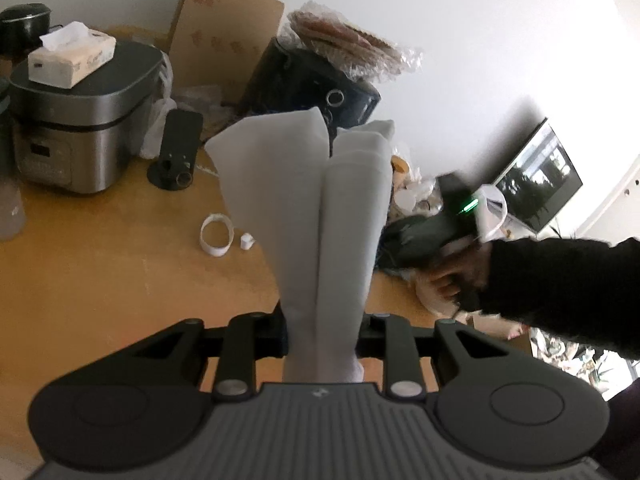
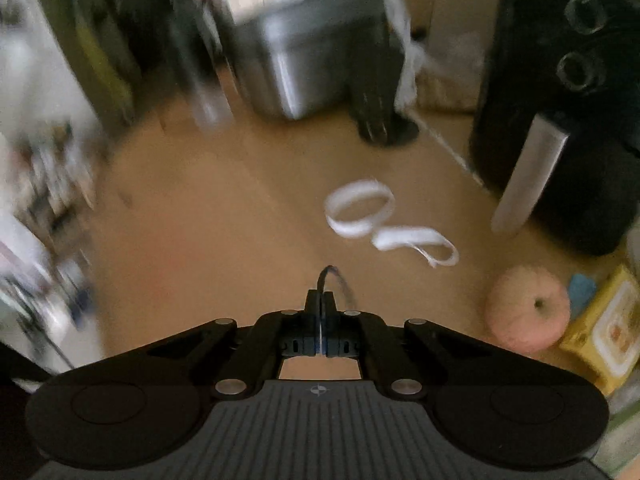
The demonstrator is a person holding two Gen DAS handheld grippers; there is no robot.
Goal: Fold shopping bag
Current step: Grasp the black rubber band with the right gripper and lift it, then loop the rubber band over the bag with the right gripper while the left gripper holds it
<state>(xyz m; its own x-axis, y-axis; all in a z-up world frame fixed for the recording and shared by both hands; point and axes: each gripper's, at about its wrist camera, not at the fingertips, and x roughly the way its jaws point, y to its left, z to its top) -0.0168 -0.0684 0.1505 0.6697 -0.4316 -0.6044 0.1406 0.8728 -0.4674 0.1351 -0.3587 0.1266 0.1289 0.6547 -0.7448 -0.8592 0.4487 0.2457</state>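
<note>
In the left wrist view, the left gripper [image 1: 322, 336] is clamped on the white shopping bag [image 1: 320, 216], its fingers pressed against either side of the bunched fabric. The bag stands up out of the grip in thick folded layers and fans out toward its far end, held above the wooden table [image 1: 100, 280]. To the right, the person's right hand [image 1: 456, 276], in a black sleeve, grips the handle of the other tool, which shows a green light. Beyond the bag on the table lie a white tape ring [image 1: 216, 236] and a small white scrap just beside it. Further back stand a black phone stand [image 1: 176, 152], a steel rice cooker [image 1: 80, 128] with a tissue box [image 1: 72, 54] on its lid, a cardboard box [image 1: 224, 36] and a black air fryer [image 1: 312, 88].

In the right wrist view, the right gripper [image 2: 320, 304] has its fingers closed together, pinching something thin: a dark cord-like loop [image 2: 334, 278] rises from between the tips, too blurred to name. Past it on the table lie the white ring and a twisted white strip [image 2: 416, 244]. An apple [image 2: 528, 308] sits to the right, near a yellow box [image 2: 604, 328].
</note>
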